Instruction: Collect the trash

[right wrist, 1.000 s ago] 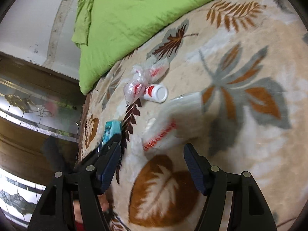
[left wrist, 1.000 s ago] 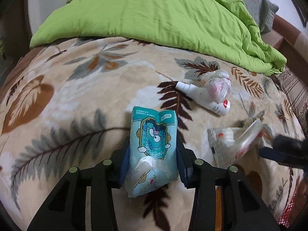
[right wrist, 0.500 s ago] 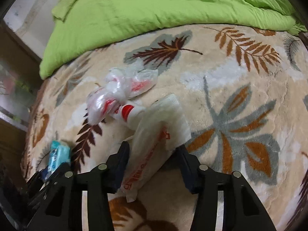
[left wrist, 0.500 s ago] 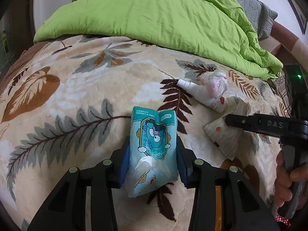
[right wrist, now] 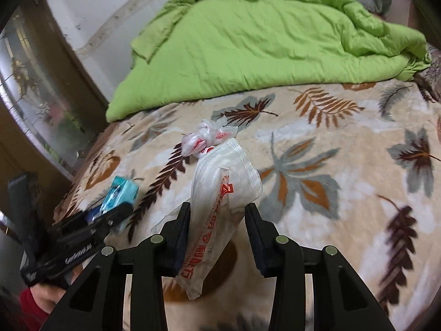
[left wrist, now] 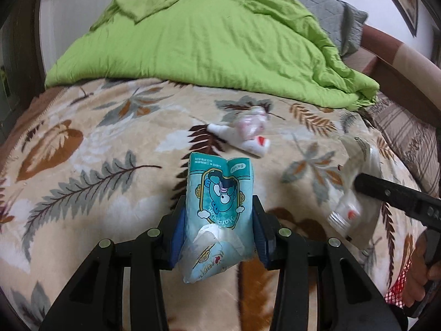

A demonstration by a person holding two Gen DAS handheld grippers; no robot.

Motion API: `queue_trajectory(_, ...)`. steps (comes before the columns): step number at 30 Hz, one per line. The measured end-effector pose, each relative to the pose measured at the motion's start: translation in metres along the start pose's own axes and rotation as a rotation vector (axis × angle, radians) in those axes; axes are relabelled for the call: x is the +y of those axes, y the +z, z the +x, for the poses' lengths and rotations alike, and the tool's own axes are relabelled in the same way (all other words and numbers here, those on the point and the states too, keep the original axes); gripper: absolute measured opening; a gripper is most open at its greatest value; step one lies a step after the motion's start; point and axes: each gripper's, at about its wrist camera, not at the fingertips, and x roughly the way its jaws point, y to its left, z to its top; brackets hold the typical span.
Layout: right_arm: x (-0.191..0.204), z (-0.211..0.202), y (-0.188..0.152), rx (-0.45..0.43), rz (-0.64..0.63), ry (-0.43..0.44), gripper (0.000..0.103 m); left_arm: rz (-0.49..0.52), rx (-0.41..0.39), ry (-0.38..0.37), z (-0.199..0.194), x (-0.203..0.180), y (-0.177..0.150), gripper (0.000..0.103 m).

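Note:
My left gripper [left wrist: 217, 207] is shut on a teal cartoon-print packet [left wrist: 220, 190], held just above the leaf-pattern blanket [left wrist: 82, 165]. The jaws of my right gripper [right wrist: 217, 209] are closing, with a clear plastic bag with red print [right wrist: 226, 171] gripped between them and lifted off the blanket. From the left wrist view that bag [left wrist: 355, 171] hangs from the right gripper at the right edge. A white bottle with a red cap [left wrist: 256, 146] and a crumpled plastic bag [left wrist: 250, 121] lie together on the blanket beyond both grippers. In the right wrist view the teal packet [right wrist: 121, 193] shows at the left.
A rumpled green duvet [left wrist: 206, 41] covers the far half of the bed, with a grey pillow [left wrist: 330, 8] behind it. A brown bed frame [left wrist: 391, 63] runs along the right. A hand [left wrist: 421, 275] and some red mesh [left wrist: 397, 300] show at the lower right.
My right gripper narrowed around the clear printed bag and raised it off the blanket, rolling upright. My left gripper drew back and up with the teal packet still in it.

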Motion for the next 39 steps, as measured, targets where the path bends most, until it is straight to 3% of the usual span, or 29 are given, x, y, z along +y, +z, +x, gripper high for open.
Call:
queue_trajectory(15, -0.006, -0.114, -0.067, -0.112, -0.046, -0.02, 0.042, 0.097, -0.05, 0.008, -0.071, -0.079, -0.046, 0.041)
queue_trajectory(24, -0.016, -0.146, -0.085, -0.157, -0.041, -0.044, 0.042, 0.177, -0.086, 0.061, -0.092, -0.107, -0.057, 0.041)
queue_trajectory(39, -0.024, -0.177, -0.103, -0.188, 0.012, -0.054, 0.042, 0.227, -0.102, 0.047, -0.11, -0.128, -0.065, 0.041)
